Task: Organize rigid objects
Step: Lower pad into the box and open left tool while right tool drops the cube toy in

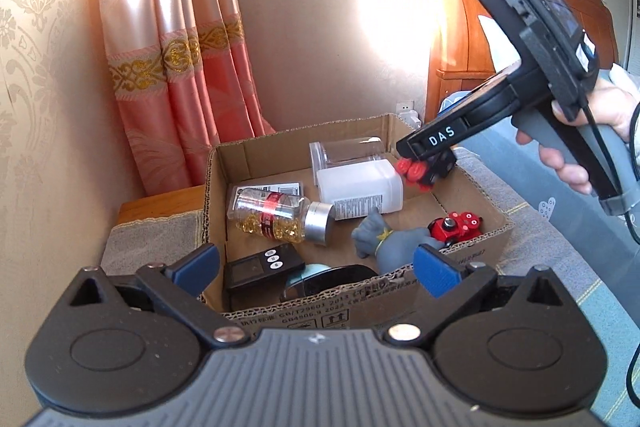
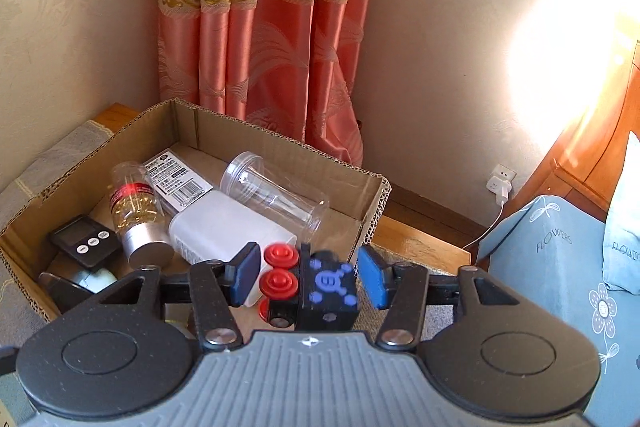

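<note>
Toy train [image 2: 316, 287] was seen between the right claw [image 2: 308, 277] pads, above the box's [image 2: 372, 195] near-right corner — black block body, red wheels to the left, blue studs on the face. The jaws were partly spread, with a gap at the right pad and the left pad close to the wheels; whether contact remained there could not be told, so the train was judged released or dropping. Judged light, stiff, hard plastic; the flat body sides were the place to take hold, not the wheels, which could roll and slip.

Right hand [image 1: 592, 131] was wrapped round the grip, with the claw tilted down over the box. Left claw [image 1: 316, 269] was spread wide and empty — held low at the box's near wall, pitched down.

Bottle [image 1: 280, 215], timer [image 1: 262, 267] and clear cup [image 2: 276, 193] were already in the box.
</note>
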The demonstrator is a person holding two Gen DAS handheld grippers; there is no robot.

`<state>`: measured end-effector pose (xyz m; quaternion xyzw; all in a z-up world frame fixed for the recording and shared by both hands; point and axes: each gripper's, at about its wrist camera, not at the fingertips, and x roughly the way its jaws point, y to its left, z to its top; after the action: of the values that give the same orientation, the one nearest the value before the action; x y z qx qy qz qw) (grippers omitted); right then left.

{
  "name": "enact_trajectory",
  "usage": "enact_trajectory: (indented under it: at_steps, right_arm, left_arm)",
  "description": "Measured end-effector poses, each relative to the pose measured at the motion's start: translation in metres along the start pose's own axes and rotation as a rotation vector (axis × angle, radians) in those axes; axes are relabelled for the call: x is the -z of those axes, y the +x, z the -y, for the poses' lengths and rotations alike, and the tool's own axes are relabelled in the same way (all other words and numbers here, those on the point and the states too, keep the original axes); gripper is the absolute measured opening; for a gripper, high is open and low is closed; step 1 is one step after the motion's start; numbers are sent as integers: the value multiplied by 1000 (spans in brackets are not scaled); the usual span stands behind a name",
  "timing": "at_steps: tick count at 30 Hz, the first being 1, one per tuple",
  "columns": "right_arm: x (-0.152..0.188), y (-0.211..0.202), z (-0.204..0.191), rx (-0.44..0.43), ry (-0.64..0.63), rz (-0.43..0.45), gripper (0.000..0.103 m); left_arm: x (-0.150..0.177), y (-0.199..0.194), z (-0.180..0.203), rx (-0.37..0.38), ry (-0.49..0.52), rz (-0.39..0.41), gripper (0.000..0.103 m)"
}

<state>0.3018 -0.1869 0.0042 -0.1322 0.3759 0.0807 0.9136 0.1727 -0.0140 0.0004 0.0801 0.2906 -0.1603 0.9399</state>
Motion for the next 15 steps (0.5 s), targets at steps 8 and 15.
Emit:
enact_trajectory:
  at_steps: [8,15]
  right_arm:
    - [6,-41,-3,27,98,-7,102]
    - [36,-80,-27,109,155,-109,103]
  left_arm:
    - [3,-13,2,-101,5,8,102]
    - [4,-25,5,-167,-44,-57,102]
